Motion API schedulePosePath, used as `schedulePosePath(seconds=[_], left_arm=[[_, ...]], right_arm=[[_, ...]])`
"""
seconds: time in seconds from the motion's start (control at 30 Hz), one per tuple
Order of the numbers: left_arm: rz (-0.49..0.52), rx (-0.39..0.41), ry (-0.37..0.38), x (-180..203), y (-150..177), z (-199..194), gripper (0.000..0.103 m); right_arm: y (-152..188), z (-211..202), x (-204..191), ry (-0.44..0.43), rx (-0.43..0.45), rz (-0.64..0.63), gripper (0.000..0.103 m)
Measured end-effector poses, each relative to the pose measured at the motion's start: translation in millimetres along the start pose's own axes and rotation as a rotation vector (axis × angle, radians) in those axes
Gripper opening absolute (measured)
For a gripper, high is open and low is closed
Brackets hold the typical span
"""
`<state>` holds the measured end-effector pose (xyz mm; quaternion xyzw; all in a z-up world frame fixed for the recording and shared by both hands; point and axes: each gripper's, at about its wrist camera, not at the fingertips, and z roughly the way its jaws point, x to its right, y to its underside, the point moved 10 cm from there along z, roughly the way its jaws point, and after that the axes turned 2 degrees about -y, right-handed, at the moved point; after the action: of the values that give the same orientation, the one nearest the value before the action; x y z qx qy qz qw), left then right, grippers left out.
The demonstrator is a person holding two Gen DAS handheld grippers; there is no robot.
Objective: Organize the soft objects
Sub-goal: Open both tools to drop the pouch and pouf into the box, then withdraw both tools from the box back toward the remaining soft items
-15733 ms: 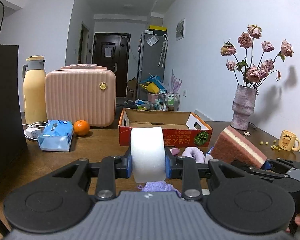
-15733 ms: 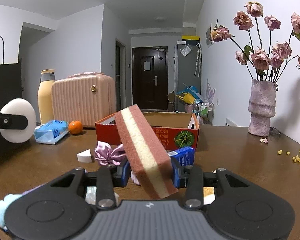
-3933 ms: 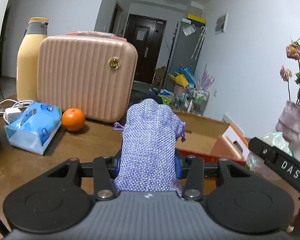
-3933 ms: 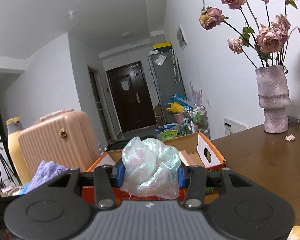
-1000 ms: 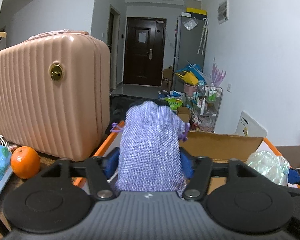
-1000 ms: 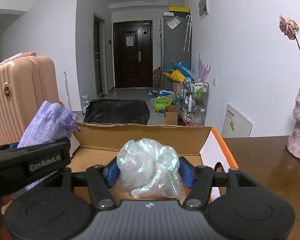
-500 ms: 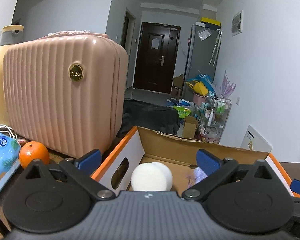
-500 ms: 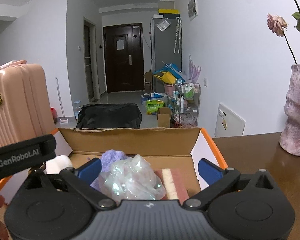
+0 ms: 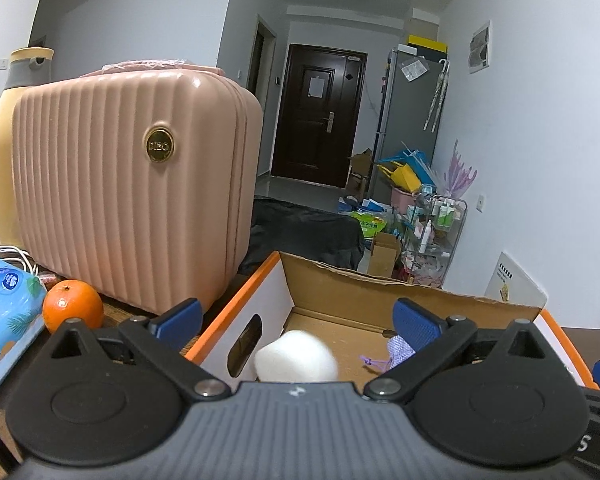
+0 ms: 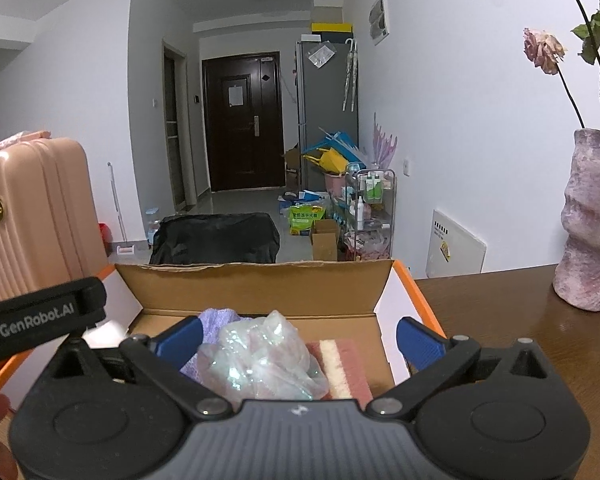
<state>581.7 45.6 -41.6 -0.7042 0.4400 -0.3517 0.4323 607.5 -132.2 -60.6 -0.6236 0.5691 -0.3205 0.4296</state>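
Now both my grippers, left (image 9: 296,318) and right (image 10: 298,336), hang spread wide and empty over the box (image 10: 256,280); pouch (image 10: 216,322), crinkly bag (image 10: 260,360), sponge (image 10: 340,364) and white puff (image 9: 296,356) lie inside, below them.

Left tongs (image 9: 296,320) are gaping wide, gripping nothing; right tongs (image 10: 298,338) are likewise spreading fully, both tilting slightly downward.

"DIBO" on the round gold badge (image 9: 159,145) of the pink suitcase (image 9: 132,184), left of and beyond the left jaws. "GenRobot.AI" in pale letters on the black bar (image 10: 40,320), left of the right jaws.
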Motion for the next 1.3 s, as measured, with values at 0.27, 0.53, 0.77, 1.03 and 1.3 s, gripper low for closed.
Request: schedulePosePath(seconds=[0.27,0.53,0.77,1.03,1.3], left_arm=[[-0.037,-0.001,0.001,-6.2,-4.2,-4.6,0.103],[-0.057,-0.005,0.003,-11.1,-8.8,-12.5,0.103],[-0.046,0.005,0.004,-12.4,-7.9,-20.3,0.103],[-0.033,-0.001,-0.009,-21.4,0.2,-29.4,0.103],[0.001,-0.007,-0.039,-26.4,13.6,-38.9,0.103]], right_arm=[[-4.0,-8.3,2.2,-0.008,0.025,0.016,0.103],[-9.7,-18.2,8.9,-0.007,0.046,0.045,0.103],[-10.8,-26.2,12.2,-0.006,0.055,0.056,0.103],[-5.1,-41.6,15.8,0.000,0.065,0.047,0.103],[6.8,-60.9,17.3,0.011,0.074,0.039,0.103]])
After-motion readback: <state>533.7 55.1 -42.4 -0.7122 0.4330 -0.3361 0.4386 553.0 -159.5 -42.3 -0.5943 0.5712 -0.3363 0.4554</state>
